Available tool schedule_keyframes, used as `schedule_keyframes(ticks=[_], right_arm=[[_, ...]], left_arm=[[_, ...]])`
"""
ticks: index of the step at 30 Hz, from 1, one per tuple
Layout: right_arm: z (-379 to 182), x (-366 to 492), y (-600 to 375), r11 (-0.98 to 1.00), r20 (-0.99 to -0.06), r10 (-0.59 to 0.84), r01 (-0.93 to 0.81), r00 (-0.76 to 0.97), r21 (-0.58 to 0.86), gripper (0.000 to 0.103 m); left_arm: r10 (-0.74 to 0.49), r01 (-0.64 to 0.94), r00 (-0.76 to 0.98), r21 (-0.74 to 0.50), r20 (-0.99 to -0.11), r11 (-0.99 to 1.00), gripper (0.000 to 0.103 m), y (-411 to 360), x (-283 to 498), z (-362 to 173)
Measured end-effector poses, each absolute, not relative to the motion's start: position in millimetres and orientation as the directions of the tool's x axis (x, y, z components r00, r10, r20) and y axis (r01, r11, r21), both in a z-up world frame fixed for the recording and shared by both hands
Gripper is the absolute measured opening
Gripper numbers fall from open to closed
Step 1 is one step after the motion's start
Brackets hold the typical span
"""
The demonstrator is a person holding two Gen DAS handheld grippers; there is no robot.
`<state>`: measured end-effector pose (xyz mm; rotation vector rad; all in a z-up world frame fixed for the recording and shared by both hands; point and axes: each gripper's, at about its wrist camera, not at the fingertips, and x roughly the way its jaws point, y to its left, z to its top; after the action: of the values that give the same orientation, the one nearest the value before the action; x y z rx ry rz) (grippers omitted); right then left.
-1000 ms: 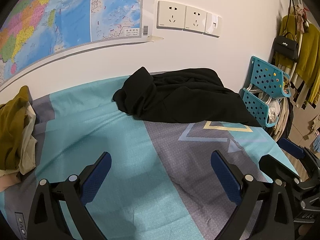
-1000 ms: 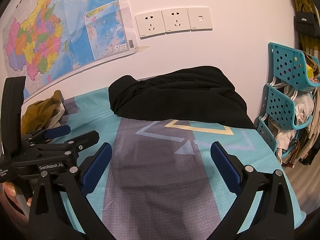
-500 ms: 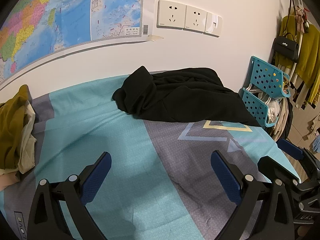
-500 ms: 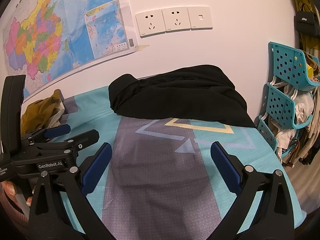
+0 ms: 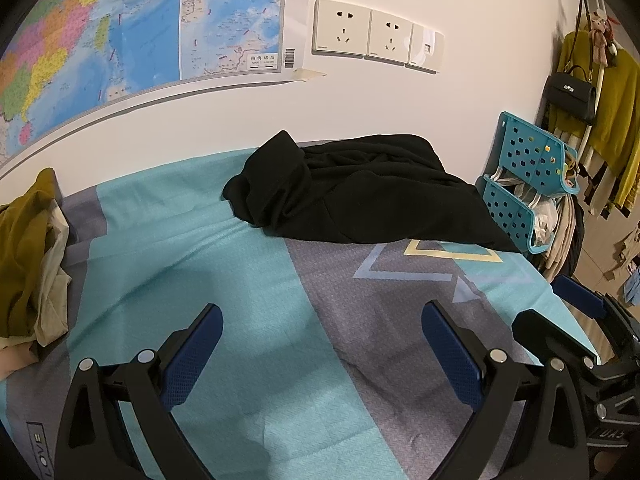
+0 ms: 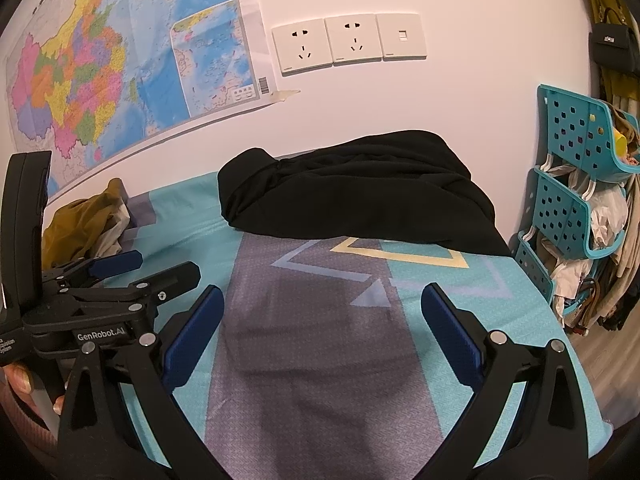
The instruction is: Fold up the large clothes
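A large black garment (image 5: 360, 196) lies crumpled at the far side of the bed against the wall; it also shows in the right wrist view (image 6: 356, 196). My left gripper (image 5: 320, 344) is open and empty, held above the teal and grey sheet (image 5: 192, 264), well short of the garment. My right gripper (image 6: 322, 332) is open and empty above the grey stripe. The left gripper's body (image 6: 104, 292) shows at the left of the right wrist view, and the right gripper's fingers (image 5: 576, 300) at the right of the left wrist view.
A pile of mustard and beige clothes (image 5: 28, 256) sits at the bed's left end. A teal stacked basket rack (image 6: 576, 200) stands off the right end, with hanging clothes and a black bag (image 5: 572, 92) beyond. A map (image 6: 120, 60) and sockets (image 6: 344, 40) are on the wall.
Both grippers have drifted slightly; the view barely shifts. Both stay open and the black garment has not moved.
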<state>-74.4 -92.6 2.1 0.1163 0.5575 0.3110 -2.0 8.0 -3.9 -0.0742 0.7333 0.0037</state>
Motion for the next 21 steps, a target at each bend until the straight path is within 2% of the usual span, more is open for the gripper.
schedule_keyframes(ticks=[15, 21], right_arm=[[6.8, -61.8, -87.6, 0.948, -0.51, 0.318, -0.283, 0.799, 0.147, 0.097], [12.6, -32.4, -70.6, 0.936, -0.53, 0.314, -0.349, 0.788, 0.035, 0.097]], left_arm=[[-0.022, -0.038, 0.712, -0.069, -0.702, 0.997, 0.096, 10.3, 7.1, -12.6], [0.059, -0.08, 0.71, 0.003, -0.702, 0.997, 0.096, 30.8, 22.8, -14.0]])
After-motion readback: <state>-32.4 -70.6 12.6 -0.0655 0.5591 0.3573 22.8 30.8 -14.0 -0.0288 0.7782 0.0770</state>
